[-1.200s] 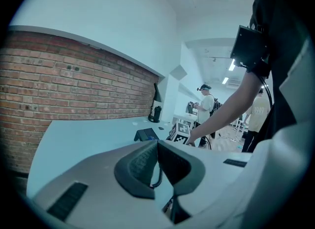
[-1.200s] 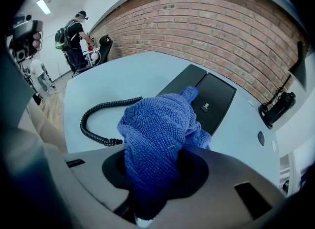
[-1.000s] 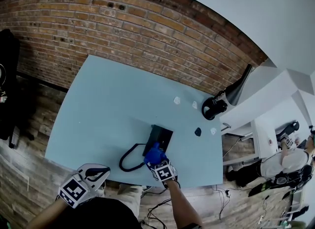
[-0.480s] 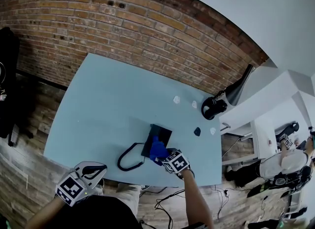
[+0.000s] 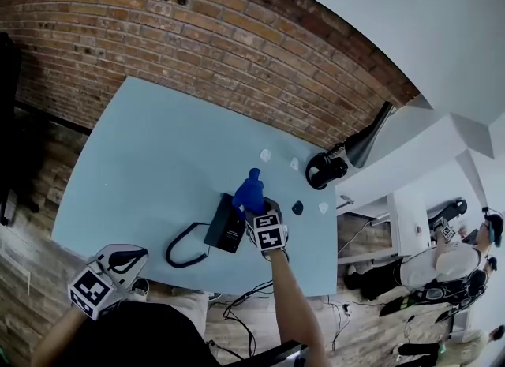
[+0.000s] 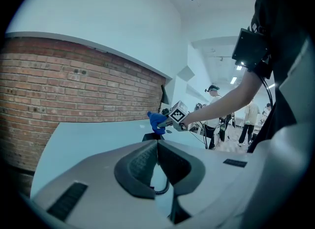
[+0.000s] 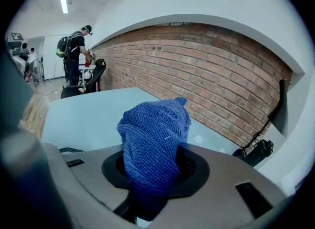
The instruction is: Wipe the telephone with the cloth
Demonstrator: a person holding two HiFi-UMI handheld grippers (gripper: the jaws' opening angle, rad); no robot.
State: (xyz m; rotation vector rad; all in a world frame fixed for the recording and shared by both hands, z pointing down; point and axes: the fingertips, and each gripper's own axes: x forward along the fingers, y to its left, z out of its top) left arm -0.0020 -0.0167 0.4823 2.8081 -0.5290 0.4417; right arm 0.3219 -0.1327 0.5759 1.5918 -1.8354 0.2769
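Fingers (image 7: 193,168) of the right gripper (image 5: 258,212) are clamped on a bunched blue cloth (image 7: 153,139), which stands up out of them. In the head view the cloth sits at frame centre, just up and right of the black telephone (image 5: 226,230); whether the two touch cannot be told. The telephone lies on the pale blue desk (image 5: 158,160) near its lower edge, and its coiled cord (image 5: 180,249) loops to the left. The left gripper (image 6: 157,145), at the lower left of the head view below the desk's edge, has its fingers (image 6: 140,161) pressed together on nothing. Small white bits (image 5: 266,155) lie toward the desk's upper right.
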